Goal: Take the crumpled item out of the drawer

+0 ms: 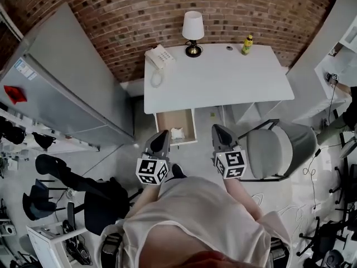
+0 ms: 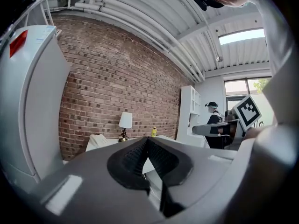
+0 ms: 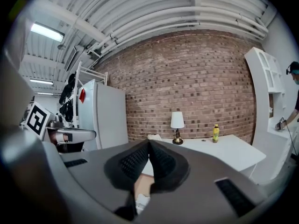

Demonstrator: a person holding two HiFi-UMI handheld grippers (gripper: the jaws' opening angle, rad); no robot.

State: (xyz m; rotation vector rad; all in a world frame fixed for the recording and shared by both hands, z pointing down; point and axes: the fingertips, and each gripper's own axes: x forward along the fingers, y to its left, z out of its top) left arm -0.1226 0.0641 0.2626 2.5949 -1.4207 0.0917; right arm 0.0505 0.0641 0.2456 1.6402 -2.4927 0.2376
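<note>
The drawer (image 1: 175,126) stood pulled out, but its rear ran under the table (image 1: 217,80) and was lost to sight there. The crumpled item (image 1: 177,133) inside was a pale scrap, too small to tell what it was made of. In the view from the left tool (image 2: 147,140), its own grey body covered the drawer entirely and most of the table. In the view from the right tool (image 3: 149,143), only a sliver of wood (image 3: 142,183) and a white bit (image 3: 141,202) showed below the closed jaws. A dark spot (image 1: 229,48) on the table was too tiny to name. A bystander (image 1: 350,113) was cut off by the right edge.
</note>
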